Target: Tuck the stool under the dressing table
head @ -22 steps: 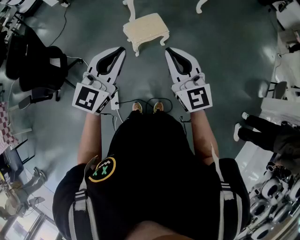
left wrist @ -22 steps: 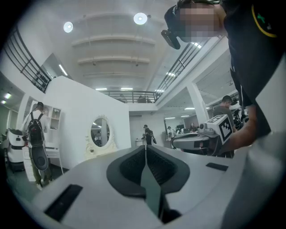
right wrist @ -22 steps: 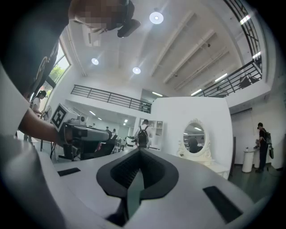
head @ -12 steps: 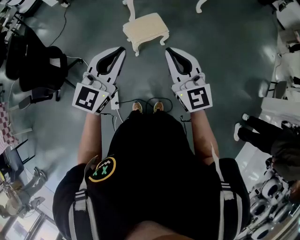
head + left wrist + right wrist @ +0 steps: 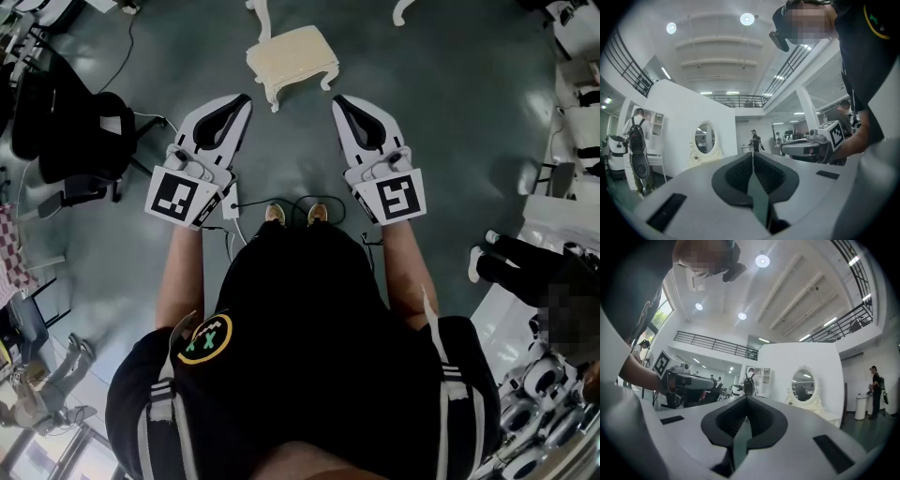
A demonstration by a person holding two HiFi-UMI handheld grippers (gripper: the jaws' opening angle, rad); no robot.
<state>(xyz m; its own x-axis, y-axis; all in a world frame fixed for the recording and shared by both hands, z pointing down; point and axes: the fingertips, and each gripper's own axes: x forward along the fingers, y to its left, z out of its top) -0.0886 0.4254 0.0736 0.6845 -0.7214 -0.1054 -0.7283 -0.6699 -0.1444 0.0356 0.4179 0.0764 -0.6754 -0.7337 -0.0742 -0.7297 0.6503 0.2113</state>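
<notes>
**Stool stood short of the dressing table, both grippers shut**

You held the left gripper [image 5: 246,97] and right gripper [image 5: 336,97] about level, each with its fingers closed together on nothing. The cream stool [image 5: 292,58] stood on the grey floor [image 5: 450,141] just ahead of both tips, touching neither. The dressing table [image 5: 825,416] with its oval mirror [image 5: 804,386] stood beyond.

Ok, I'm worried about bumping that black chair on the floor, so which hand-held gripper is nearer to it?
Left. In the head view the left hand-held gripper is just to the right of the black chair; the right hand-held gripper is farther right, beyond the left one.
</notes>
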